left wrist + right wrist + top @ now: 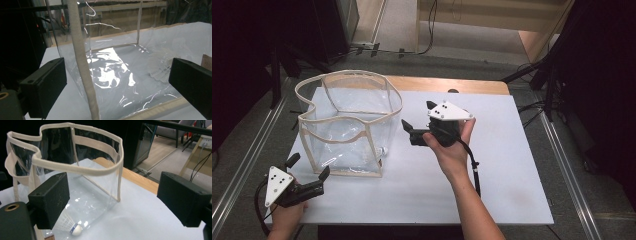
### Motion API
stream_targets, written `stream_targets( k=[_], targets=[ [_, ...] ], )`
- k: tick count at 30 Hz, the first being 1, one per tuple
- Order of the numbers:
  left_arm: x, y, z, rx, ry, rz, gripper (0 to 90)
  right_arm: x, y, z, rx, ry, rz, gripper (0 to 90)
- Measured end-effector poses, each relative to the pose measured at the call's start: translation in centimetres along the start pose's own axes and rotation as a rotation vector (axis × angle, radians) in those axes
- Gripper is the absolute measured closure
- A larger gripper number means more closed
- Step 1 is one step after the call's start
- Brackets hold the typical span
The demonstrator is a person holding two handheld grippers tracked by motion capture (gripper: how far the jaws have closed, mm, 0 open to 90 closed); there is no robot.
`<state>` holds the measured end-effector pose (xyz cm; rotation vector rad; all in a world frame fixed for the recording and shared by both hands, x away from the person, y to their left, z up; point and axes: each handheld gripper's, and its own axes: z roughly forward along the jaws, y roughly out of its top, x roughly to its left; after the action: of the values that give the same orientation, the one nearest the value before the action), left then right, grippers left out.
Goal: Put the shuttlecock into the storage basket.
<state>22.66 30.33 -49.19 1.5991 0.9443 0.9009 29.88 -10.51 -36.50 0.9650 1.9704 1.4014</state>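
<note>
Lying on its side inside the clear bag (pixel 347 125), the shuttlecock (pixel 71 226) sat at the bottom of the right gripper view, cork tip toward lower right, feathers fanning to upper left, long axis along that diagonal. In the high view the bag stood at centre-left of the white surface (pixel 492 165), mouth up. The right gripper (pixel 418 122), jaws wide and empty, hovered just right of the bag, seemingly nearer the shuttlecock. The left gripper (pixel 307 170), jaws also wide and empty, waited at the lower left, just beside the bag's near corner.
</note>
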Motion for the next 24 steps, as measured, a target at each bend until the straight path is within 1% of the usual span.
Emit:
stream_targets(
  k=[4,11,15,22,24],
  targets=[
    [0.0,0.0,0.0,0.0,0.0,0.0,2.3,-0.5,-0.7,-0.4,-0.002,-0.006,0.007,9.1],
    [0.0,0.0,0.0,0.0,0.0,0.002,2.3,-1.1,-1.7,-1.2,-0.01,-0.018,-0.001,9.1],
    [0.0,0.0,0.0,0.0,0.0,0.001,2.3,-1.3,-2.2,-1.5,-0.011,-0.037,-0.008,9.1],
    [0.0,0.0,0.0,0.001,0.001,0.001,2.3,-2.0,-3.1,-2.0,-0.016,-0.036,0.002,9.1],
    [0.0,0.0,0.0,0.001,0.001,0.002,2.3,-2.1,-3.3,-2.0,-0.015,-0.035,-0.007,9.1]
  ],
)
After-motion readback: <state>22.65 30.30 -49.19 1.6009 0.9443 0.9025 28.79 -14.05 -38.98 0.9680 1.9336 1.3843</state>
